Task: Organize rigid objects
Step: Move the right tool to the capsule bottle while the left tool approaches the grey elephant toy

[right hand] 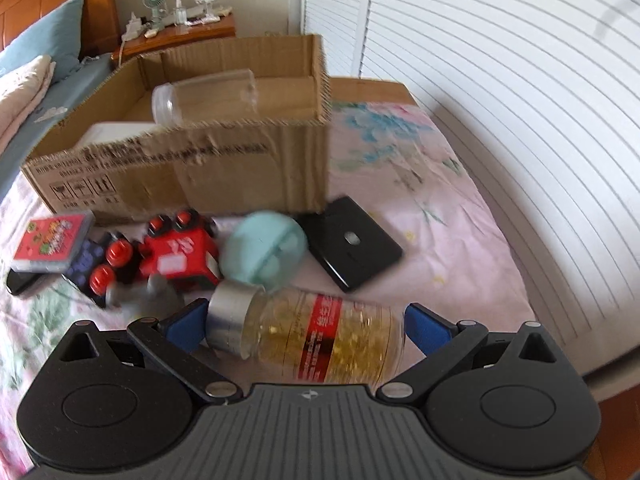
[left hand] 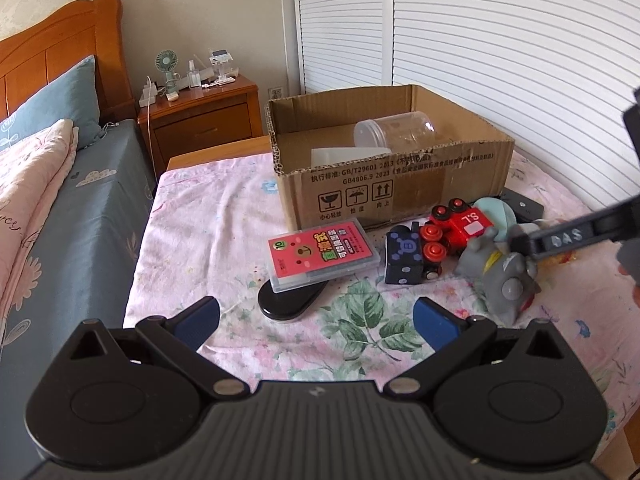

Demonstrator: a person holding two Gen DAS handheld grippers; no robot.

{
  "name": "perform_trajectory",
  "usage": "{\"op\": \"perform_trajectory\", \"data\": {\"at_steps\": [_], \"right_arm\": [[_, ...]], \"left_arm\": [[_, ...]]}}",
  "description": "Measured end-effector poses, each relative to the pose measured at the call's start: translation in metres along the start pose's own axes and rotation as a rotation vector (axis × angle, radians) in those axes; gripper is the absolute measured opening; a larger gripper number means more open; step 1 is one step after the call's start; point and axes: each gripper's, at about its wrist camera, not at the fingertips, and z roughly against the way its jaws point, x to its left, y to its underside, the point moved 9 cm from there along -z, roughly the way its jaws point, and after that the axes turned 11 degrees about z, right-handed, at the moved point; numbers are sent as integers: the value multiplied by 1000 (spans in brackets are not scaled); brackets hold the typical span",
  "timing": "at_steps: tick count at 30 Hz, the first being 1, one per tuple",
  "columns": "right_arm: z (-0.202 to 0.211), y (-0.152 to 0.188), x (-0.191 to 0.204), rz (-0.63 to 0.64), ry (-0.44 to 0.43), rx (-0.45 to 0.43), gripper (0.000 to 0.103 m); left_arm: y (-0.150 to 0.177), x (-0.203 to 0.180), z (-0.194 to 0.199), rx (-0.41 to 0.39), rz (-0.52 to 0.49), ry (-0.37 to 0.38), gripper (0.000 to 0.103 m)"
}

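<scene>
- Corrugated brown cardboard fills the left wrist view: the cardboard box (left hand: 384,160) stands open on the floral sheet (left hand: 208,216), with a clear plastic jar (left hand: 394,130) lying on its side inside.
- My left gripper (left hand: 316,314) hangs released and empty over the sheet, blue pads spread wide, just short of the pink card case (left hand: 322,254), which rests on a black oval object (left hand: 288,302).
- Beside those lie a dark blue block (left hand: 404,258), a red toy engine (left hand: 456,226) and a grey toy figure (left hand: 500,280), all still outside the box.
- In the right wrist view, my right gripper (right hand: 304,328) is spread around a capsule bottle (right hand: 316,336) lying sideways: silver cap, red label, golden contents. The pads look apart from it, so nothing is grasped yet.
- I judge this to be the pick step; next I must close on the bottle and carry it forward into the box.
- A teal ball (right hand: 264,250) and black flat case (right hand: 352,242) sit just beyond.
</scene>
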Motion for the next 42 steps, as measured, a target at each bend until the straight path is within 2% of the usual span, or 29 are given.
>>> {"op": "perform_trajectory", "data": {"at_steps": [5,11,16,22,23,27,32,39,41,42], "right_arm": [[-7,25,-10,10,-5,55,103],[-5,31,-12,28,-42,4,103],[-4,35,-14,72,-66,-70,103],[-3,35,-15,76,-66,-91,103],[-2,35,-15,78,-67,-91,103],[-1,36,-15,89,-77,-96,103],[1,39,-15,113,-96,-115,103],[4,43,-16,159,-134,-129,103],[5,44,-16,171,-143,-131,103],[5,44,-16,175,-146,-133,103]], "left_arm": [[1,-9,-4,12,-24,47,102],[4,-29,-6,10,-84,141,102],[1,-50,-6,13,-142,286,102],[-12,-90,-11,55,-222,531,102],[-13,-97,-15,67,-239,547,102],[-14,-123,-35,97,-357,568,102],[-4,-141,-55,171,-467,594,102],[16,-143,-53,269,-589,646,101],[19,-142,-49,244,-666,647,101],[19,-142,-51,223,-704,621,101]]}}
